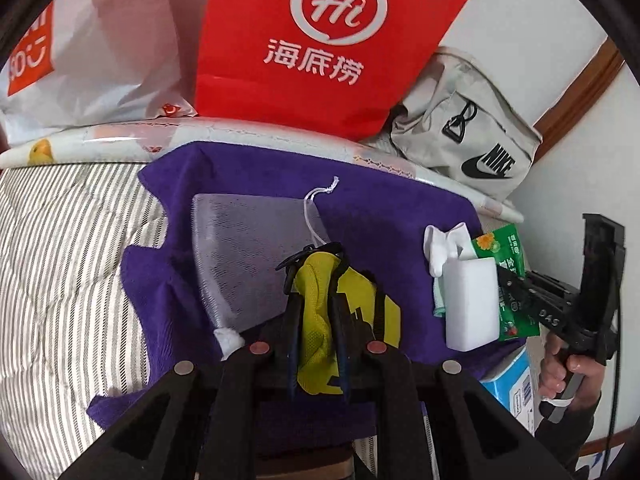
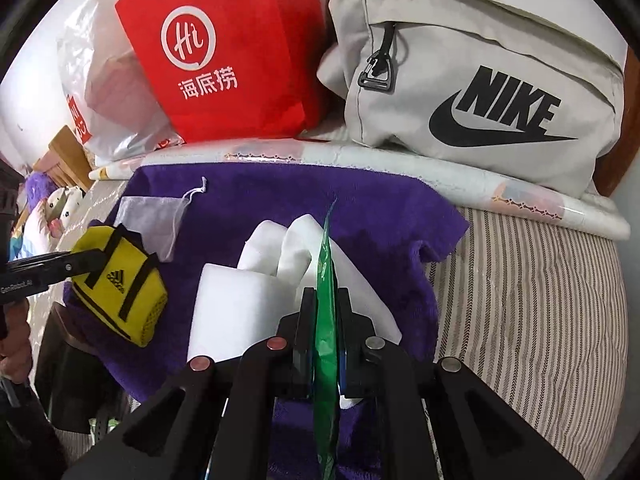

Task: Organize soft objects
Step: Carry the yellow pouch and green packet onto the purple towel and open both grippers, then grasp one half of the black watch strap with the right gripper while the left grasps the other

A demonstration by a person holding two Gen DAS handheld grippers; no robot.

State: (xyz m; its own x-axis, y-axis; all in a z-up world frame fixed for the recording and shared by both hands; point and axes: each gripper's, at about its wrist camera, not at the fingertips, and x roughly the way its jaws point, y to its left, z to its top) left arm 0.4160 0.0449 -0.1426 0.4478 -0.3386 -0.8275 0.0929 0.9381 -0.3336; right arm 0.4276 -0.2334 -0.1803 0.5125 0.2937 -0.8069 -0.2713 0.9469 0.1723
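Left hand-held gripper (image 1: pixel 314 280) clamps yellow pouch (image 1: pixel 320 320); right hand-held gripper (image 2: pixel 325 300) pinches green packet (image 2: pixel 326 320)

the towel (image 1: pixel 248 184) is deep purple, lying on bedding (image 1: pixel 72 240) striped grey and white. the small pouch (image 2: pixel 120 280) is bright yellow with black straps and a black logo. the packet (image 2: pixel 326 280) is green; in the left wrist view it shows orange flowers. the foam block (image 1: pixel 472 304) is white. behind, a red bag (image 1: pixel 320 40) carries white lettering, and the beige bag (image 2: pixel 480 80) a black logo.
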